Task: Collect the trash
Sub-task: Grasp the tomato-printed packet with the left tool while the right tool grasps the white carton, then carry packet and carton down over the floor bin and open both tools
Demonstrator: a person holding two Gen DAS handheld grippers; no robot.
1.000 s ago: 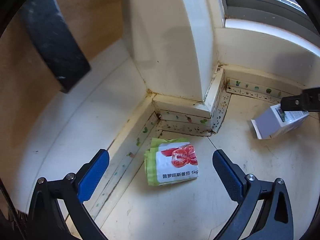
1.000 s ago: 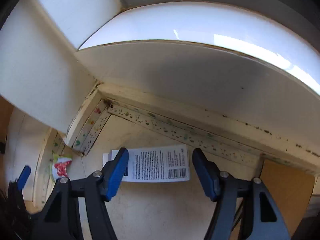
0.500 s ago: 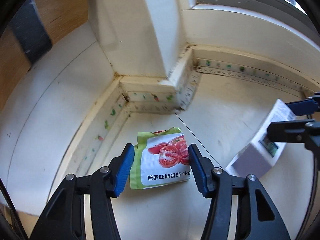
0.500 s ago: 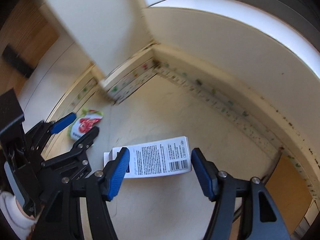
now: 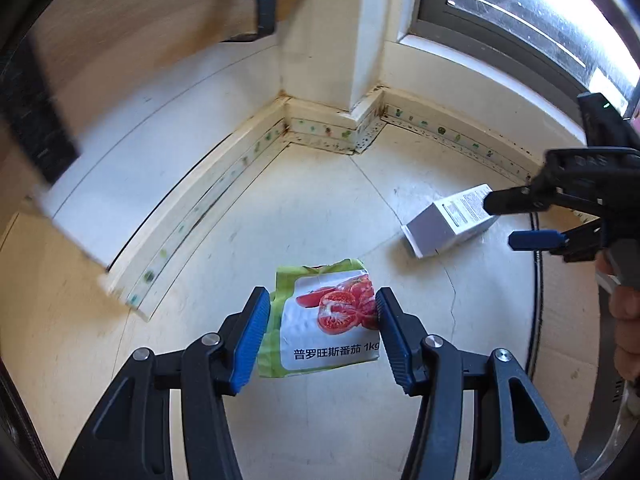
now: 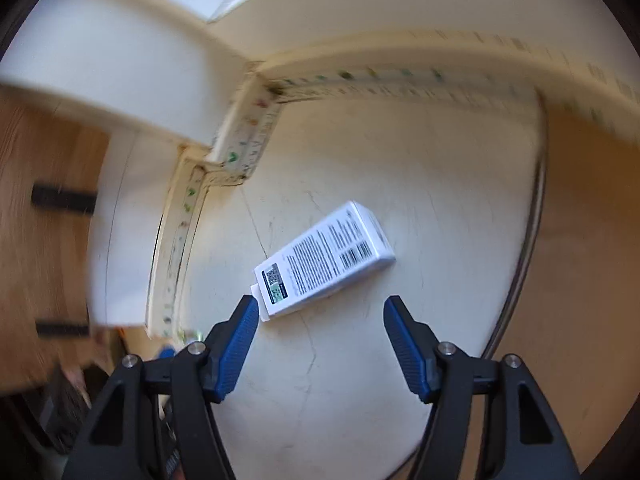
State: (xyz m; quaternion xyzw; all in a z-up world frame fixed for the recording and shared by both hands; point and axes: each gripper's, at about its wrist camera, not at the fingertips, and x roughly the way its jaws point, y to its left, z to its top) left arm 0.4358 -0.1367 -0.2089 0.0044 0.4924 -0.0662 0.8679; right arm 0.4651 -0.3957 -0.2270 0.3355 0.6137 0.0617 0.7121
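Note:
A green and white tomato bag (image 5: 324,320) sits between the blue pads of my left gripper (image 5: 320,322), which is shut on it and holds it above the cream floor. A white printed carton (image 6: 324,258) lies flat on the floor, beyond the fingertips of my right gripper (image 6: 318,324), which is open and empty. The carton also shows in the left wrist view (image 5: 450,222), with the right gripper (image 5: 516,220) reaching in from the right beside it.
A white pillar base with dotted skirting (image 5: 332,128) fills the far corner. A window (image 5: 520,12) runs along the back right. A wooden panel with black strips (image 6: 40,216) stands at the left. A metal strip (image 6: 528,220) borders brown flooring at the right.
My left gripper has lifted the tomato bag off the floor and pulled back from the corner. My right gripper has opened and drawn back, leaving the carton lying on the floor.

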